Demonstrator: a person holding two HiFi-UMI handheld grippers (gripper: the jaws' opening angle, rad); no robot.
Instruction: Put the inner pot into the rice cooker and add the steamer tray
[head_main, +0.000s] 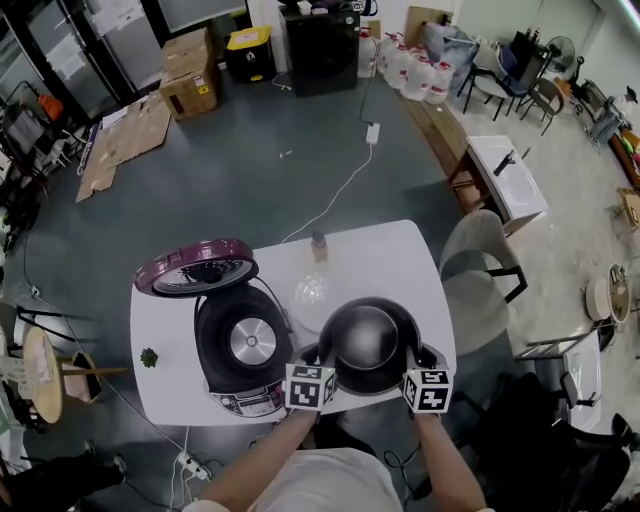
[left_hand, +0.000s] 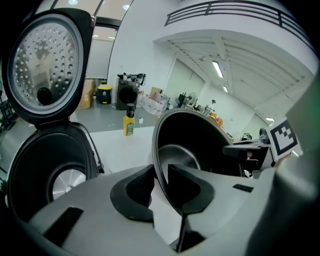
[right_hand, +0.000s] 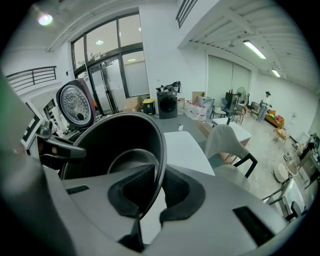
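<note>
Grey concrete floor lies all round the small white worktop (head_main: 390, 255), with flattened cardboard and boxes far back by the wall. On the worktop's left part stands the black rice cooker (head_main: 212, 355), its round maroon lid (head_main: 196, 268) swung back and up; the silver heating plate shows at the bottom of its empty well. From my left gripper view the lid's perforated inner face (left_hand: 45, 65) rises over that well (left_hand: 50, 160).

I hold the black round metal inner pot (head_main: 365, 340) just right of the cooker, over the worktop and not in the well. My left gripper (head_main: 320, 356) has its fingers (left_hand: 135, 192) clenched on the pot's left rim, one pad inside the wall (left_hand: 200, 145) and one outside. My right gripper (head_main: 412, 358) does the same on the opposite rim: its fingers (right_hand: 130, 192) pinch the thin edge of the pot (right_hand: 115, 145).

Behind the pot sits a clear rounded dish (head_main: 310, 292), and beyond that a small yellow bottle with a dark cap (head_main: 319, 246), upright. A tiny green thing (head_main: 149, 357) lies at the worktop's left edge. A grey chair (head_main: 480, 265) stands against the worktop's right side.
</note>
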